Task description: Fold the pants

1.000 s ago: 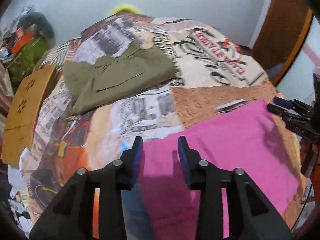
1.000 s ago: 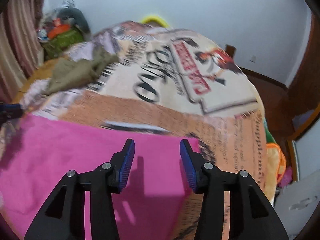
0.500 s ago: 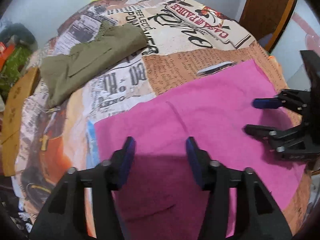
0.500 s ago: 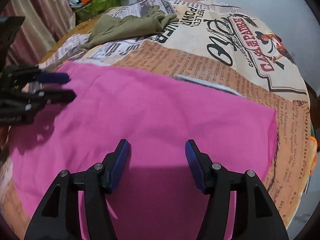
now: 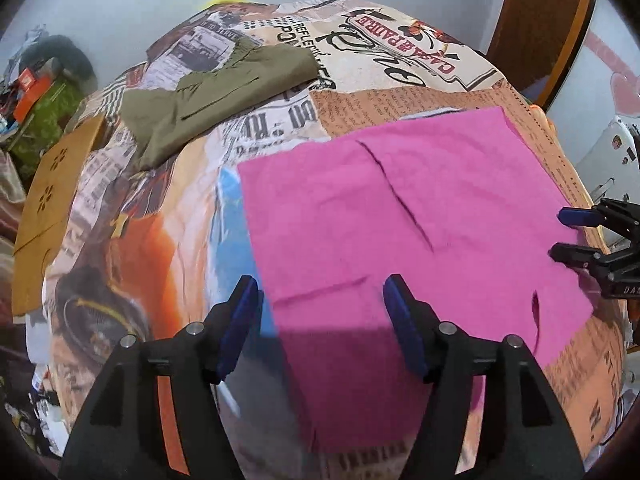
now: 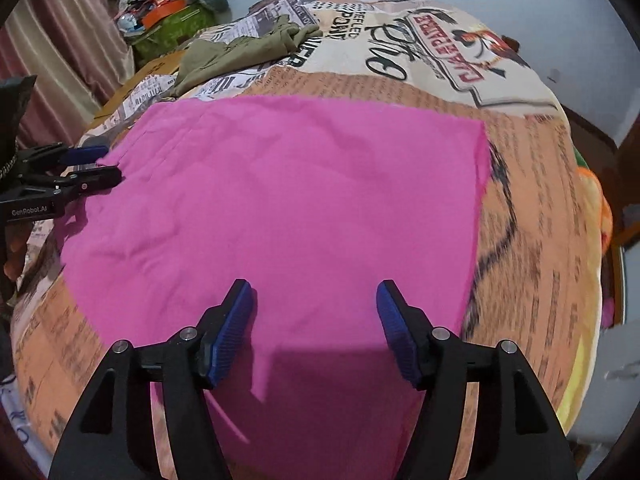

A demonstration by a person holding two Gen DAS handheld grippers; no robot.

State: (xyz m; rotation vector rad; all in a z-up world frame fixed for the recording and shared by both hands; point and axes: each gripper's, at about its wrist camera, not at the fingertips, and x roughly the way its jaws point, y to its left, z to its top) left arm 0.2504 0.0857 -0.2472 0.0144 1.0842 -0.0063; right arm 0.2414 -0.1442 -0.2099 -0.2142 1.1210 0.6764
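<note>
Pink pants [image 5: 400, 216] [image 6: 304, 200] lie flat and folded on the printed bedspread [image 5: 152, 240] [image 6: 528, 208]. Above their near left part my left gripper [image 5: 320, 312] hangs with jaws opening, nothing pressed between the blue pads; it also shows at the left edge of the right wrist view as the left gripper [image 6: 108, 166]. Over the near edge of the pants my right gripper [image 6: 316, 316] is opening too, holding nothing. The right gripper [image 5: 560, 234] appears at the right edge of the left wrist view, beside the pants' right side.
Olive-green pants [image 5: 216, 96] [image 6: 240, 50] lie folded at the far side of the bed. A cardboard box [image 5: 44, 204] stands off the bed's left side, with clutter [image 6: 168, 4] beyond it. A wooden door frame [image 5: 536, 28] is at the far right.
Both grippers have opened wider and pulled back toward the near side of the pink pants, tilting down. More of the pants now lies in view.
</note>
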